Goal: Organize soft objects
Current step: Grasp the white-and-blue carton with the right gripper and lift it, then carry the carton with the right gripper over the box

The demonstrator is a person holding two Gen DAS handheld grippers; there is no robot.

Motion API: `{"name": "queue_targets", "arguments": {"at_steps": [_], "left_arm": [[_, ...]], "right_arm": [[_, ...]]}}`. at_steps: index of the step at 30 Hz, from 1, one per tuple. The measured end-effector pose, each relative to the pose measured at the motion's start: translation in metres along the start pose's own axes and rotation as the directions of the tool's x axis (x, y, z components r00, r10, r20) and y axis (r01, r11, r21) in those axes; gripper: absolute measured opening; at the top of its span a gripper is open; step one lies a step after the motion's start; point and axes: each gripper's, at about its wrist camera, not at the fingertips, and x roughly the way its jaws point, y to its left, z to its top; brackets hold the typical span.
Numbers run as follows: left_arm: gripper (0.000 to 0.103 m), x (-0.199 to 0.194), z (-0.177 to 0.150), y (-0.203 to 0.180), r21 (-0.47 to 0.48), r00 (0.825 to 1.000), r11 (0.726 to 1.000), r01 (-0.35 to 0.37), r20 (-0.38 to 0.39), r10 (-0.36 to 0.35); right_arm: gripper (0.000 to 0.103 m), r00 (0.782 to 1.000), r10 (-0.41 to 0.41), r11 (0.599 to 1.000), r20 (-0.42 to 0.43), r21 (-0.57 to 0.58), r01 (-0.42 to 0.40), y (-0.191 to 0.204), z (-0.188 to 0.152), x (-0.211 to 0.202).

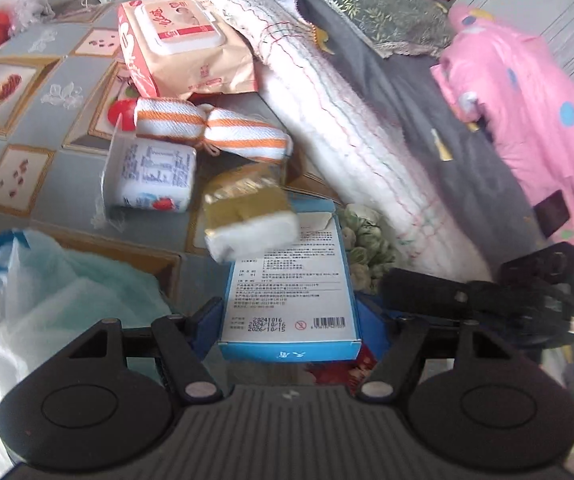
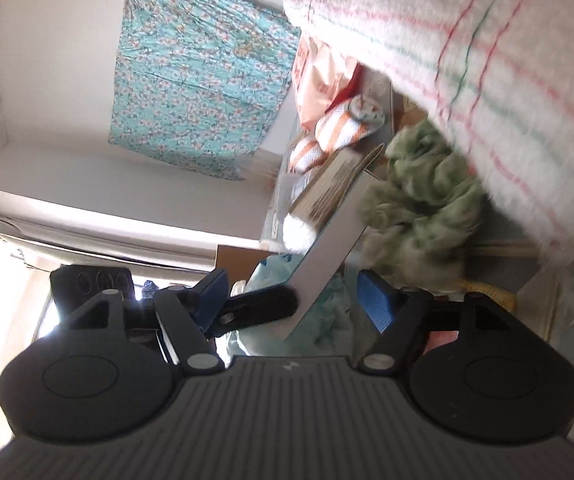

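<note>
1. Left wrist view: the left gripper [image 1: 289,326] points steeply down; its blue pads pinch a blue and white box [image 1: 287,284] by its two long sides, printed back face up.
2. A gold-wrapped white pack [image 1: 249,216], blurred, sits at the far end of the box; cannot tell whether it rests on the box or is in the air.
3. Beyond it lie an orange-striped rolled cloth [image 1: 211,130], a white tissue pack [image 1: 151,176] just under it in the picture, and a wet-wipe pack [image 1: 185,46] farther off, all on a patterned bedspread [image 1: 23,128].
4. A white blanket with red and green stitching [image 1: 327,92] runs diagonally at right, beside a grey sheet [image 1: 419,100] and a pink dotted garment [image 1: 527,92]. A green fuzzy cloth [image 1: 367,240] touches the box's right side. A pale plastic bag [image 1: 47,292] is at lower left.
5. The right gripper [image 1: 487,300] shows as a black body at the right edge of this view.
6. Right wrist view (rolled sideways): the right gripper [image 2: 295,304] has its jaws spread, pads clear of the box edge [image 2: 327,248] standing between them. The left gripper's black finger [image 2: 259,306] is against the box.
7. The green cloth [image 2: 419,208] lies just past the right pad; the blanket [image 2: 467,60] fills the upper right. A teal floral curtain [image 2: 199,80] hangs on the wall.
</note>
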Motion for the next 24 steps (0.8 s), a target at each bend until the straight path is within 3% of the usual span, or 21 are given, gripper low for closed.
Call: {"name": "queue_targets", "arguments": {"at_steps": [2,6,9,16,19,24], "left_arm": [[0.072,-0.004,-0.009,-0.004,0.0,1.0,1.0,0.009,0.001,-0.009],[0.072,-0.014,-0.025,-0.011,0.0,1.0,1.0,0.025,0.011,-0.025],[0.072,-0.026,-0.035,-0.014,0.014,0.998,1.0,0.026,0.052,-0.027],[0.072,-0.072,-0.06,-0.024,0.066,0.979,0.998,0.023,0.203,-0.036],[0.072,-0.095,-0.079,-0.024,0.073,0.958,0.997,0.012,0.286,-0.032],[0.072,-0.15,-0.12,-0.012,0.054,0.892,0.998,-0.037,0.453,0.009]], "right_arm": [[0.07,1.0,-0.004,1.0,-0.018,0.011,0.004,0.001,-0.004,0.006],[0.045,0.999,-0.036,0.999,-0.034,0.021,0.036,0.007,-0.011,0.012],[0.036,0.998,-0.065,0.998,-0.025,-0.016,0.065,0.023,-0.013,0.011],[0.027,0.998,-0.06,0.969,0.03,-0.237,0.065,0.083,-0.03,0.003],[0.025,0.999,-0.038,0.95,0.029,-0.309,0.045,0.109,-0.041,0.004],[0.025,0.999,0.01,0.896,-0.031,-0.444,-0.023,0.162,-0.068,0.026]]}}
